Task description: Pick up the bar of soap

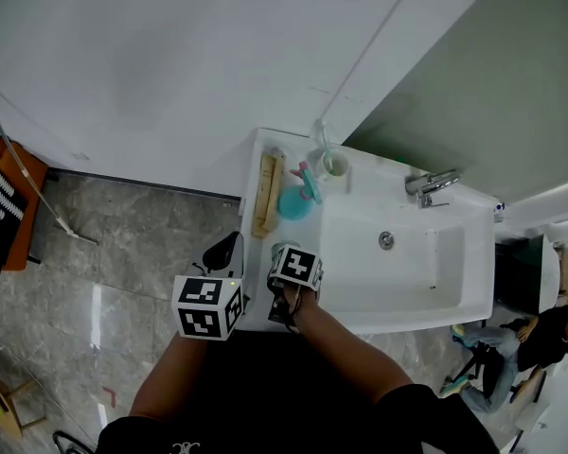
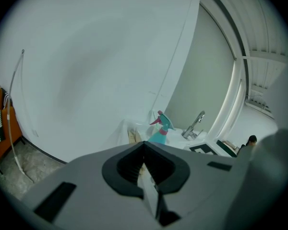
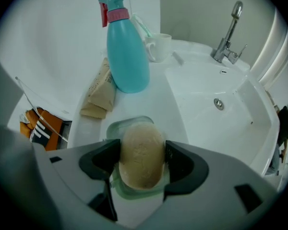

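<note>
A pale beige oval bar of soap (image 3: 141,155) lies in a clear greenish soap dish (image 3: 129,124) on the white sink counter's front left corner. My right gripper (image 3: 142,159) stands over it, its dark pads pressed against both sides of the bar; the bar still rests in the dish. From the head view this gripper (image 1: 284,253) is at the counter's near left edge, and it hides the soap there. My left gripper (image 1: 221,252) hangs off the counter's left side above the floor, jaws together (image 2: 144,169) and holding nothing.
A teal spray bottle (image 3: 125,51) stands just behind the dish, beside a beige folded bundle (image 3: 100,92). A white mug (image 3: 158,46) sits in the back corner. The basin (image 1: 407,263) and faucet (image 3: 228,37) lie to the right. A person (image 1: 540,334) sits at far right.
</note>
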`<state>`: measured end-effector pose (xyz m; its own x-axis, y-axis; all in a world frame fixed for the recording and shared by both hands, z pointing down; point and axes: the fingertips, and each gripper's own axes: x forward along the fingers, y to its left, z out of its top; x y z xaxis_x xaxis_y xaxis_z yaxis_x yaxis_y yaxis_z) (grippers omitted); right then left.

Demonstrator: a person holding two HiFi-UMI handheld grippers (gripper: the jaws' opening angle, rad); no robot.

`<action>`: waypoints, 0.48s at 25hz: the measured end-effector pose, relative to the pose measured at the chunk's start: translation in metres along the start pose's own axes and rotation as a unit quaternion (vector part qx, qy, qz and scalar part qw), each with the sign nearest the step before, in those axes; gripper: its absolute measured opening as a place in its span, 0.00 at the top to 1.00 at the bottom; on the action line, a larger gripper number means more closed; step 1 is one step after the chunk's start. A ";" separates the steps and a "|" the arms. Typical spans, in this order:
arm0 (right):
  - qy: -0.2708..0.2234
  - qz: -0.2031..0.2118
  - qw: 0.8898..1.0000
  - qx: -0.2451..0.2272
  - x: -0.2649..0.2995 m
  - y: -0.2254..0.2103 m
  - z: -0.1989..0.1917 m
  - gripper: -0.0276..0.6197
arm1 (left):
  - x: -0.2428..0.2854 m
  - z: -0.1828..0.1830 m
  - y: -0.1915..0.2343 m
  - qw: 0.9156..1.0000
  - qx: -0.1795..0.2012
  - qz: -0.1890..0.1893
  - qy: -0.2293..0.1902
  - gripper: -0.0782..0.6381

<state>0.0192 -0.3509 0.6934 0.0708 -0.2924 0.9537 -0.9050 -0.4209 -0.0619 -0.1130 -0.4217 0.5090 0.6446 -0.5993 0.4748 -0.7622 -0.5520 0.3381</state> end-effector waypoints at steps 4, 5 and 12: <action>0.000 0.009 1.000 -0.003 0.000 -0.001 0.000 0.50 | 0.001 -0.001 -0.002 1.000 -0.001 -0.003 0.002 0.88; -0.002 0.010 1.000 -0.004 -0.001 -0.002 0.000 0.50 | 0.001 -0.001 -0.002 1.000 -0.001 -0.003 0.002 0.88; -0.007 0.038 0.999 -0.010 -0.011 -0.001 -0.002 0.50 | 0.000 0.000 -0.010 1.000 0.006 -0.010 0.000 0.88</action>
<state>0.0183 -0.3452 0.6835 0.0084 -0.3352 0.9421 -0.9165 -0.3794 -0.1268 -0.1053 -0.4167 0.5056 0.6600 -0.5880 0.4677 -0.7482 -0.5710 0.3380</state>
